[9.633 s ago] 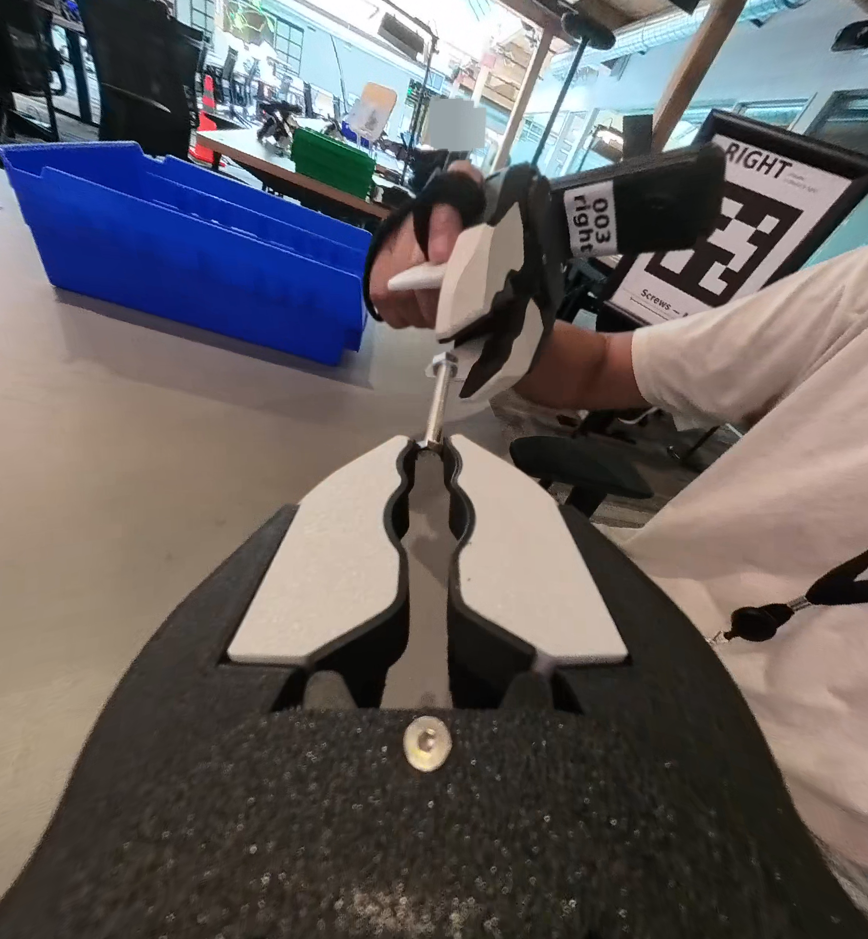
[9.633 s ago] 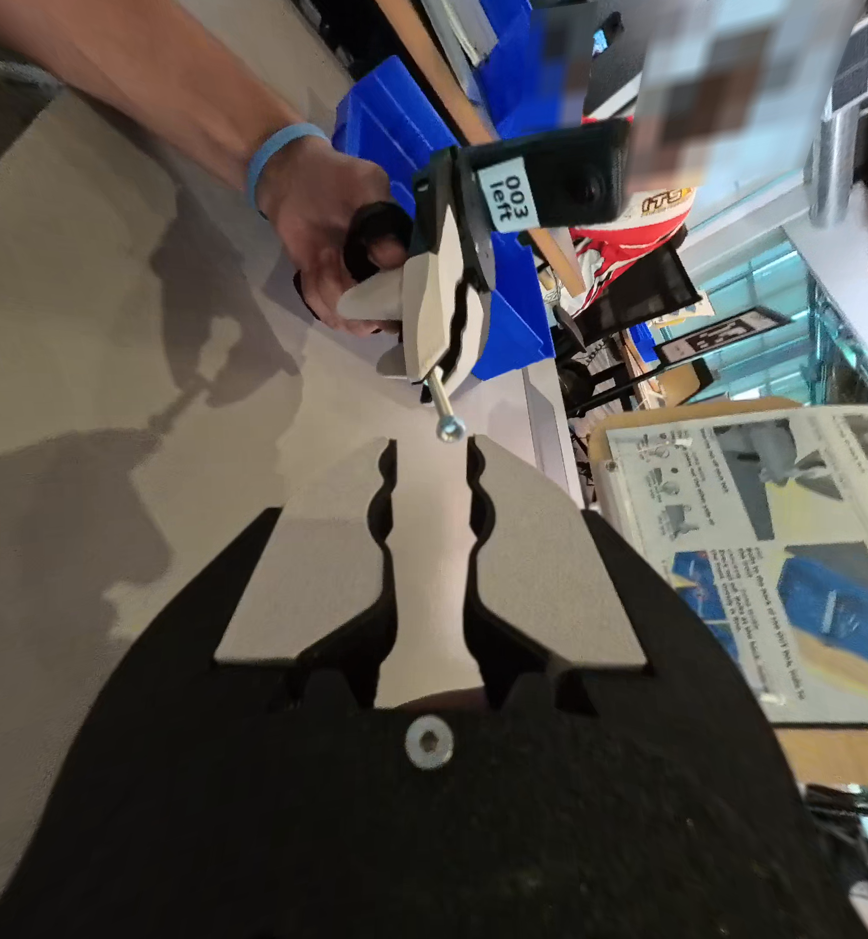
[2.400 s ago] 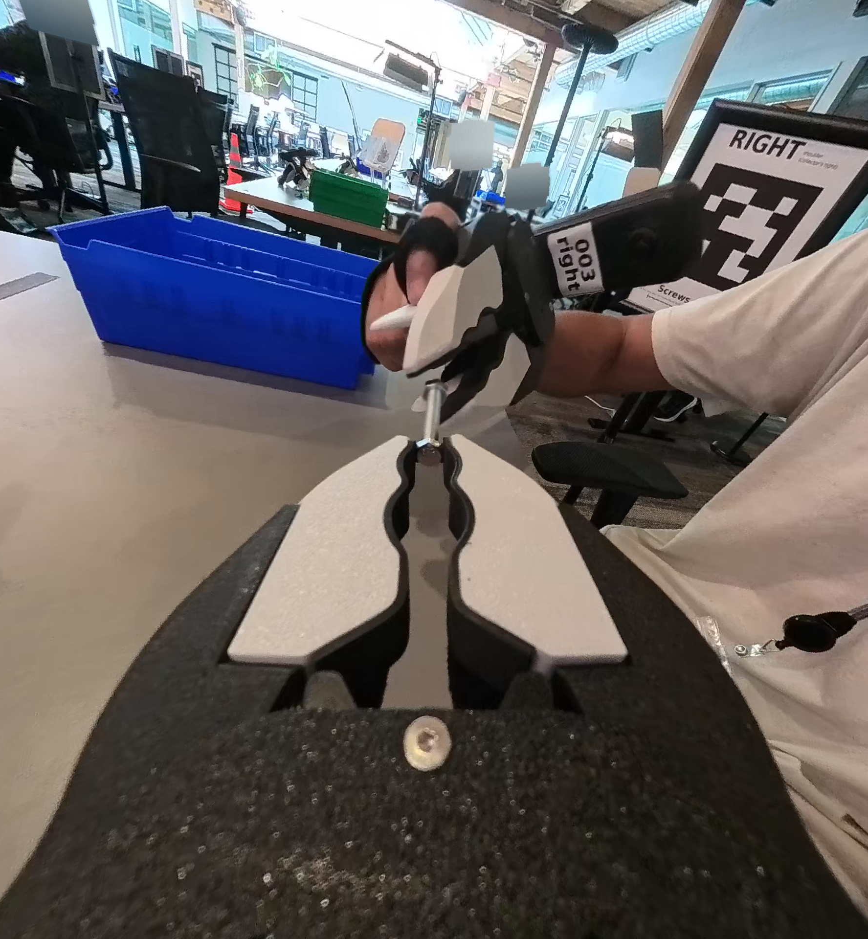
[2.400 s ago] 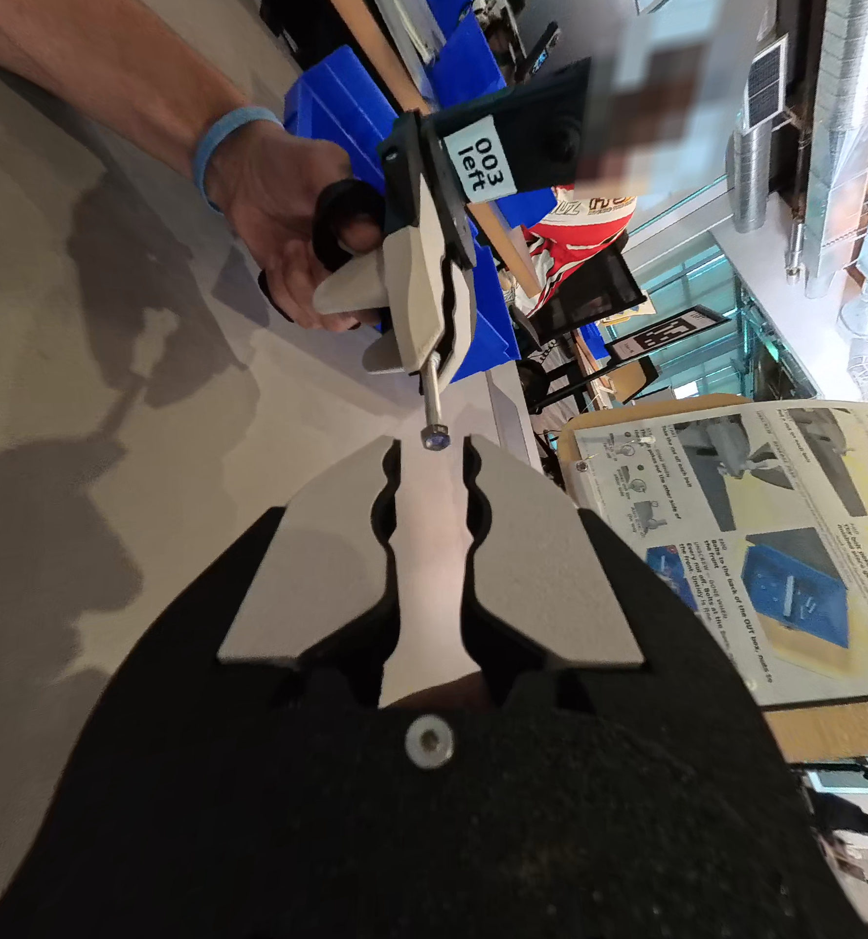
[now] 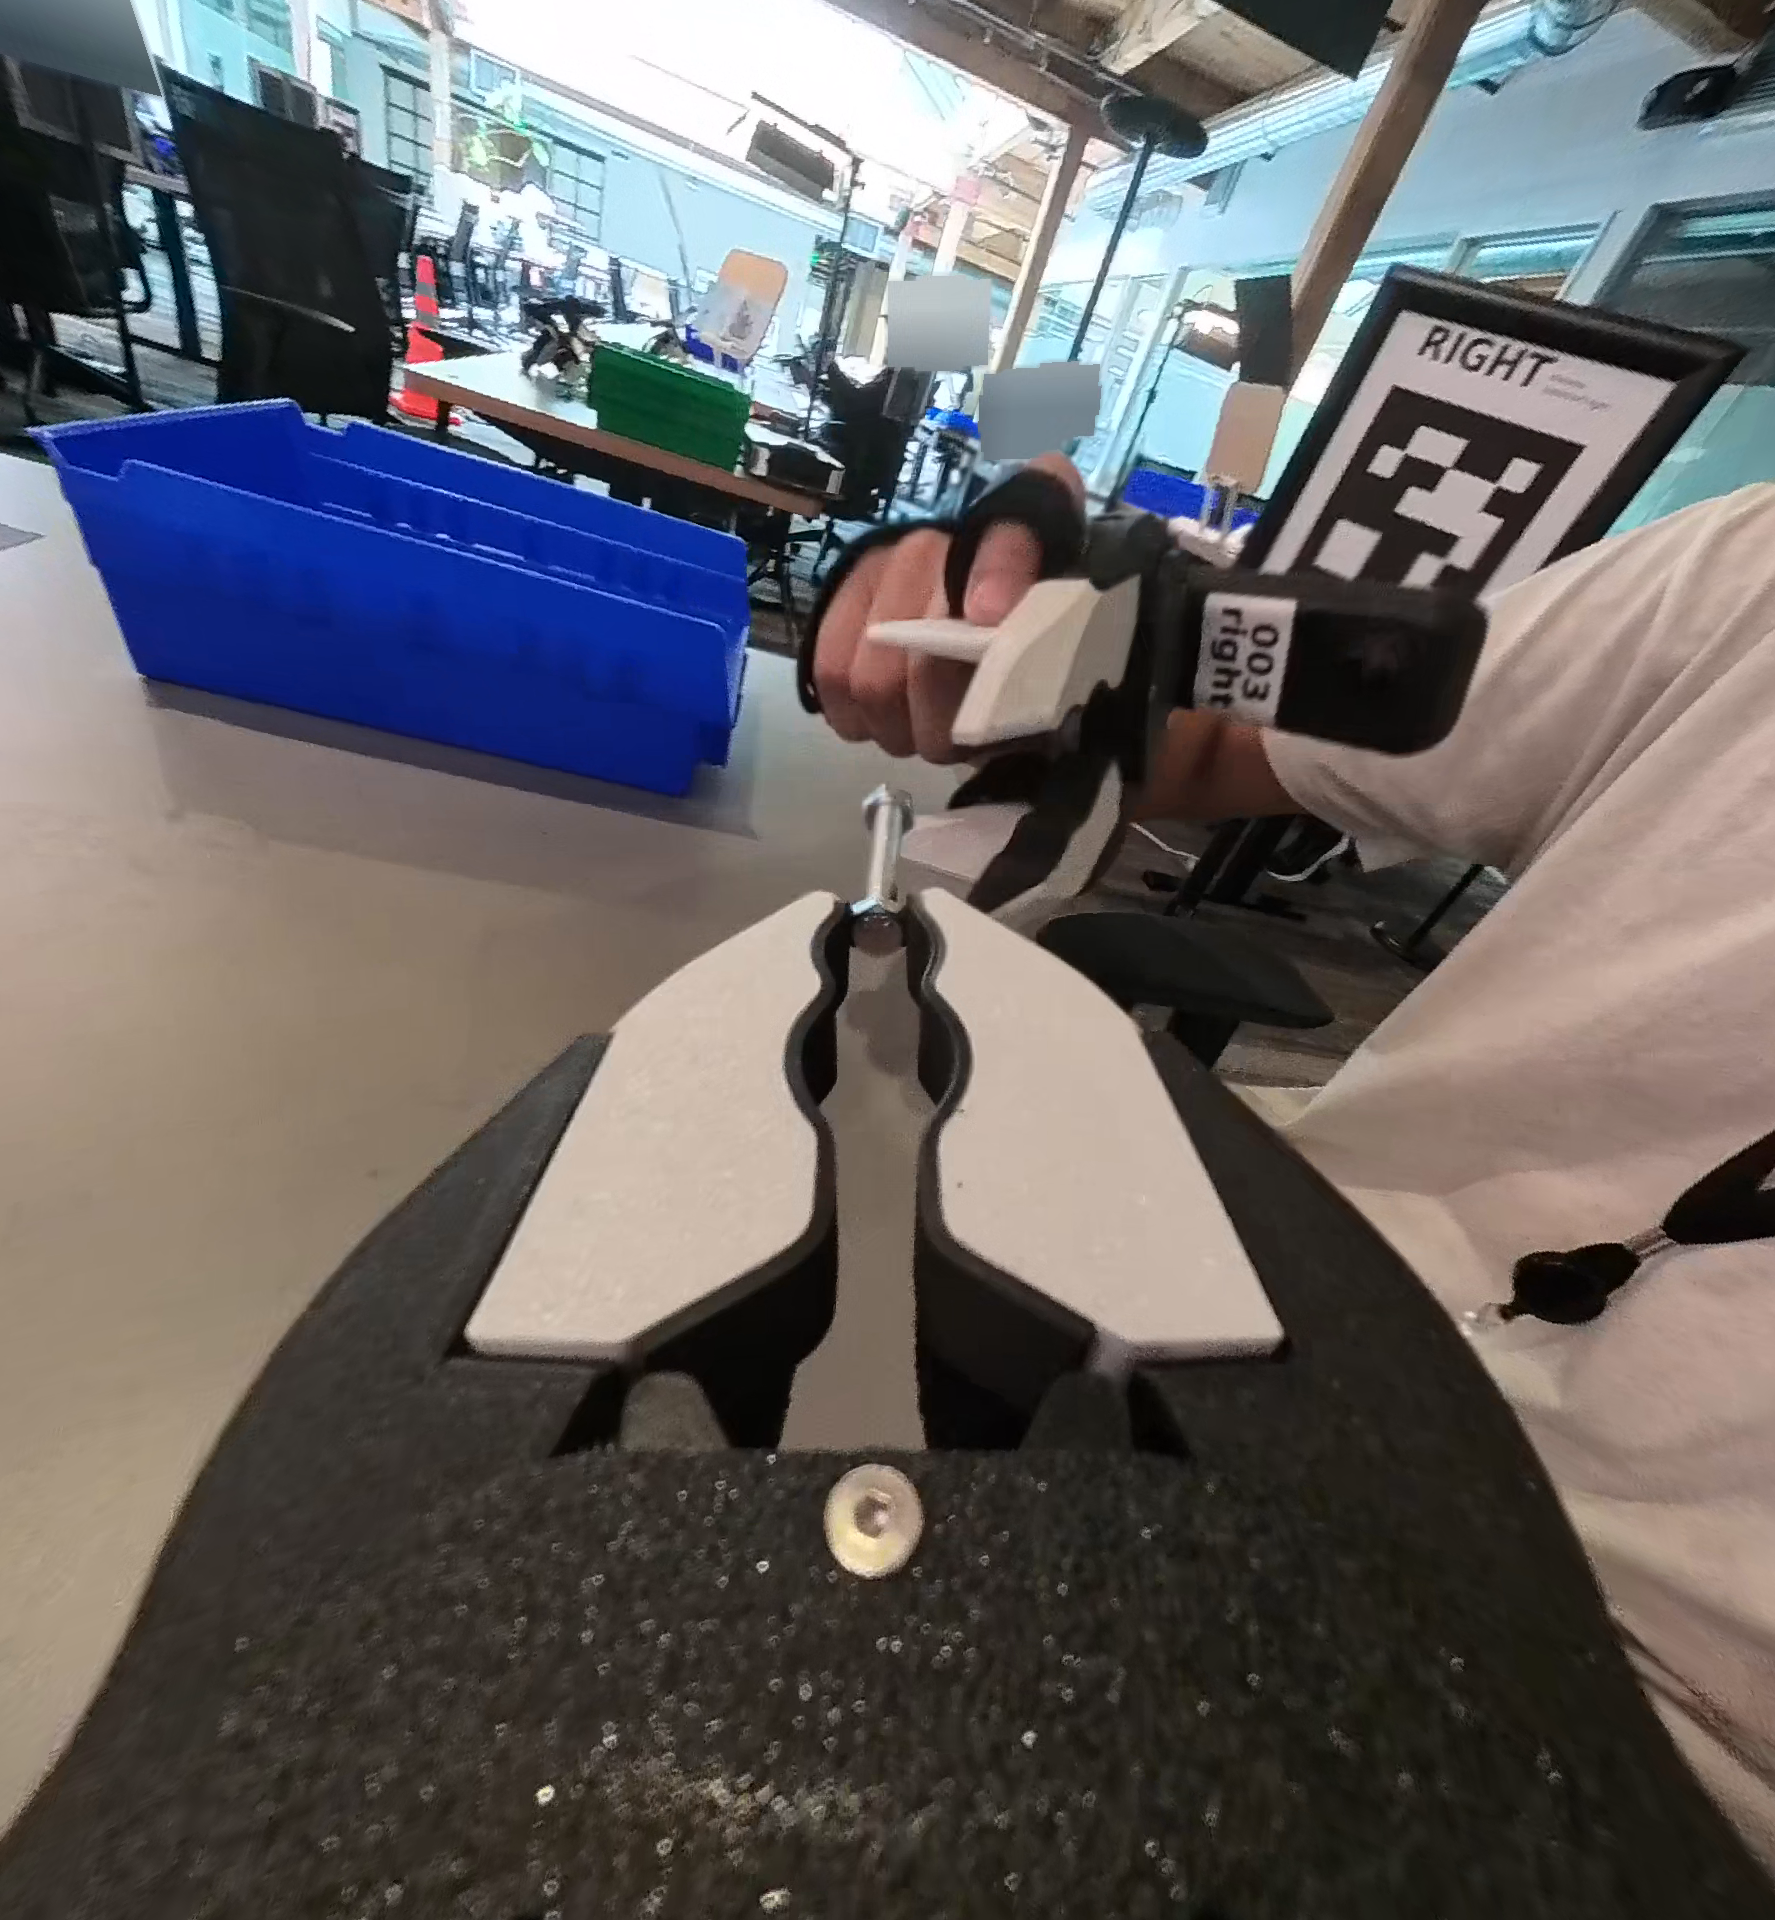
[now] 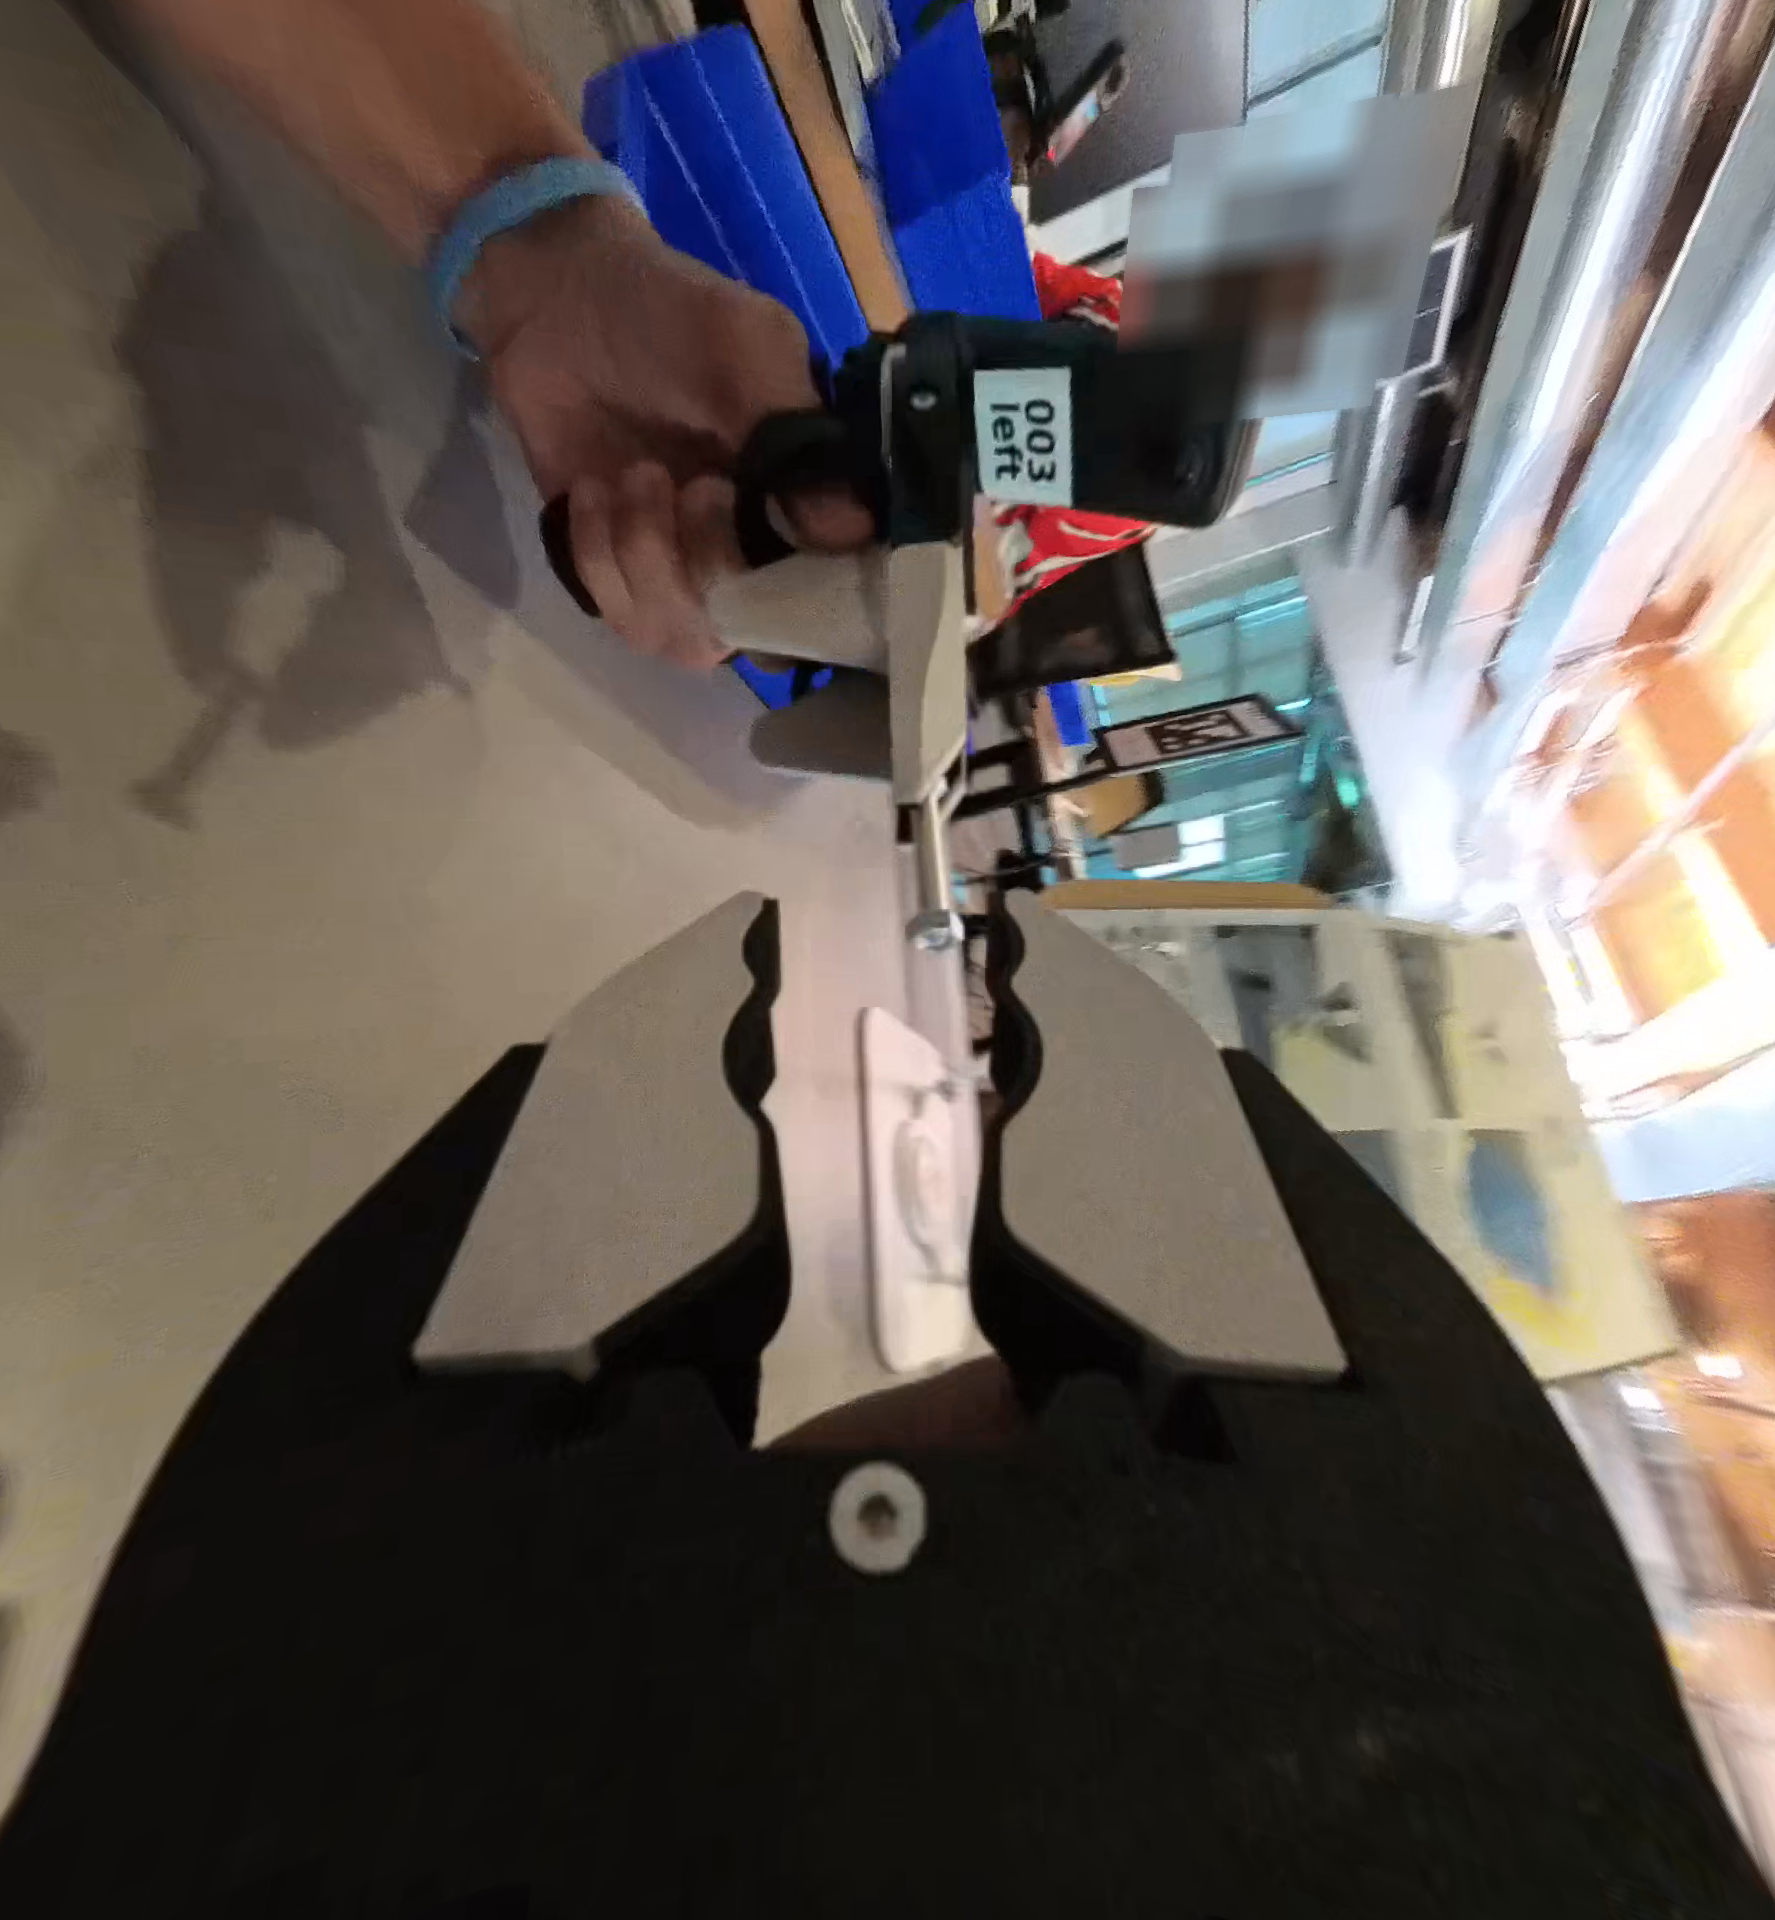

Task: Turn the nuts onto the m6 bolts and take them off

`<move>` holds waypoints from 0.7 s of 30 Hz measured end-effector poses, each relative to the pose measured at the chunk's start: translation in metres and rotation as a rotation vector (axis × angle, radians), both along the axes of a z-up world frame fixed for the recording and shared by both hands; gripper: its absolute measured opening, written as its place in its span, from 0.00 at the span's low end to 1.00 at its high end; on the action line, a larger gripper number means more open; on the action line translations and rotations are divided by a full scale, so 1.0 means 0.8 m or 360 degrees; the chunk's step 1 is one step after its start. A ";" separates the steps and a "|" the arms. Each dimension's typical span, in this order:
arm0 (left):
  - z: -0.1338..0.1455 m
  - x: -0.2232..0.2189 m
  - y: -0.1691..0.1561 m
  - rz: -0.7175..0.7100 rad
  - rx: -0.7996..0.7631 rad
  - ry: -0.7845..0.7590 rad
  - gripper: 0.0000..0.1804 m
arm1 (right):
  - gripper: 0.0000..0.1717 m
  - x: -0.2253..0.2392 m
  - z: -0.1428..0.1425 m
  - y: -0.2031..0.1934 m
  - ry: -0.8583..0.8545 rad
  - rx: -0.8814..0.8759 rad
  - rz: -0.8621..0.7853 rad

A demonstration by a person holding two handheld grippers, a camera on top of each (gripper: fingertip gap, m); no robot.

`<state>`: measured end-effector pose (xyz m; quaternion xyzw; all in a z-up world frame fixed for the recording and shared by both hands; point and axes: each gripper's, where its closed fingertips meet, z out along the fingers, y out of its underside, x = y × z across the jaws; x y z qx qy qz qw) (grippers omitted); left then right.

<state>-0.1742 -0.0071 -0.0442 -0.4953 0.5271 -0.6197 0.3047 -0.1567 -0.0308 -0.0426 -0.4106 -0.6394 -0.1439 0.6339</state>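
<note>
Left claw [image 5: 878, 912] is clenched on the nut [image 5: 870, 914] at the lower end of a silver bolt [image 5: 885, 847]; both pale fingertips press against the nut, and the bolt stands up out of them with its head free in the air. Left of that claw, in its own view, a blue bin [image 5: 405, 592] sits on the grey table [image 5: 239, 987], well apart from the bolt. Just right of the bolt hangs the right claw [image 5: 1044, 831], gripped by a hand [image 5: 904, 644] above the table edge, with a white sleeve [image 5: 1589, 727] further right. Seen from the right wrist, the right claw [image 6: 888, 920] is released: its fingers [image 6: 654, 1049] stand wide apart with nothing between the pads. The bolt head [image 6: 935, 932] hangs just beyond the tips, closer to the right finger and apart from both. Behind it the left claw [image 6: 919, 821] points down, the bolt sticking out below it, held by a hand [image 6: 644, 478] with a blue wristband [image 6: 509, 223].
</note>
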 end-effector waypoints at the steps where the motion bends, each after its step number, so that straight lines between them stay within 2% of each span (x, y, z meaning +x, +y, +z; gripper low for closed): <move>1: 0.001 -0.001 -0.002 -0.0021 -0.0014 -0.0007 0.05 | 0.23 0.001 0.002 0.005 -0.0066 0.0073 -0.0035; 4: 0.002 -0.002 -0.007 -0.0061 -0.0030 -0.0011 0.05 | 0.23 0.005 0.002 0.017 -0.0177 0.0170 -0.0067; 8: 0.001 -0.001 -0.010 -0.0084 -0.0032 -0.0004 0.05 | 0.13 -0.001 0.001 0.018 -0.0238 0.0218 -0.0014; 9: 0.001 -0.001 -0.011 -0.0084 -0.0030 -0.0002 0.05 | 0.06 -0.001 0.000 0.021 -0.0265 0.0213 -0.0024; 11: 0.001 -0.001 -0.010 -0.0083 -0.0026 0.0000 0.05 | 0.06 -0.002 0.002 0.021 -0.0213 0.0143 -0.0012; 15: 0.007 -0.002 -0.007 -0.0039 0.0008 -0.0043 0.05 | 0.06 -0.004 0.008 0.023 0.0194 -0.0469 0.0006; 17: 0.005 -0.001 0.000 0.0023 0.0045 -0.0037 0.05 | 0.06 -0.005 0.003 0.029 0.0491 -0.0947 -0.0005; 21: 0.002 -0.001 0.007 0.0100 0.0117 -0.0016 0.05 | 0.06 -0.009 -0.008 0.028 0.1200 -0.2154 0.0105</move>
